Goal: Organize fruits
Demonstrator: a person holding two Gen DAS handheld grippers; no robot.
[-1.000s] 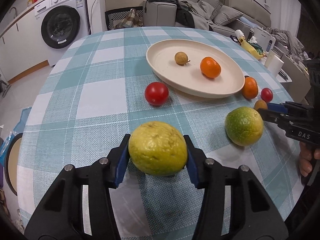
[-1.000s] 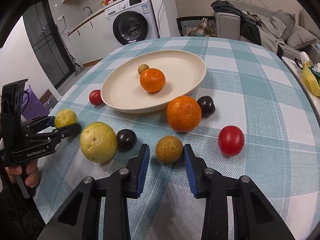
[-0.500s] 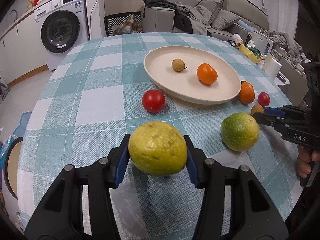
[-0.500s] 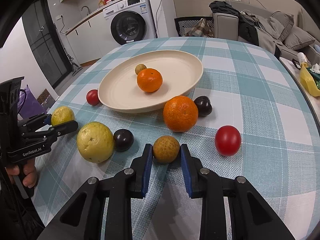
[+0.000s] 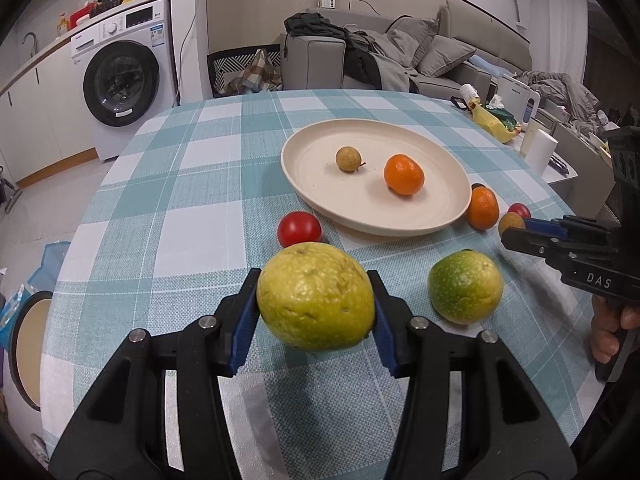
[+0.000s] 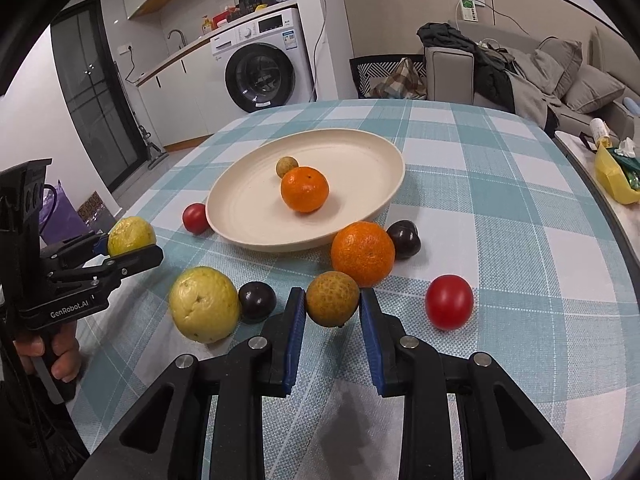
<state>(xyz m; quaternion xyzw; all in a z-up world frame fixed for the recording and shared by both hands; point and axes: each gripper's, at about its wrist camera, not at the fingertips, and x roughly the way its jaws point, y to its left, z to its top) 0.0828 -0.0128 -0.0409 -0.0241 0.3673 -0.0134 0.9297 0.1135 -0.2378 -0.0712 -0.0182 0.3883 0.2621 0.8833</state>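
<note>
Only the right wrist view shows two dark plums [image 6: 257, 302]; the left view hides them; left gripper [image 5: 316, 312] jaws clamp a yellow guava [image 5: 316, 296] at lower centre, clear of the worktop [image 5: 192, 208]; right gripper [image 6: 333, 312] jaws, nearly closed, pinch a brown fruit [image 6: 332, 299] just below the plate [image 6: 240, 216].

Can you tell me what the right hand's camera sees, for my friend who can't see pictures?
The right gripper pinches a small brownish fruit above a checked table. Behind it, a cream plate holds an orange.
</note>
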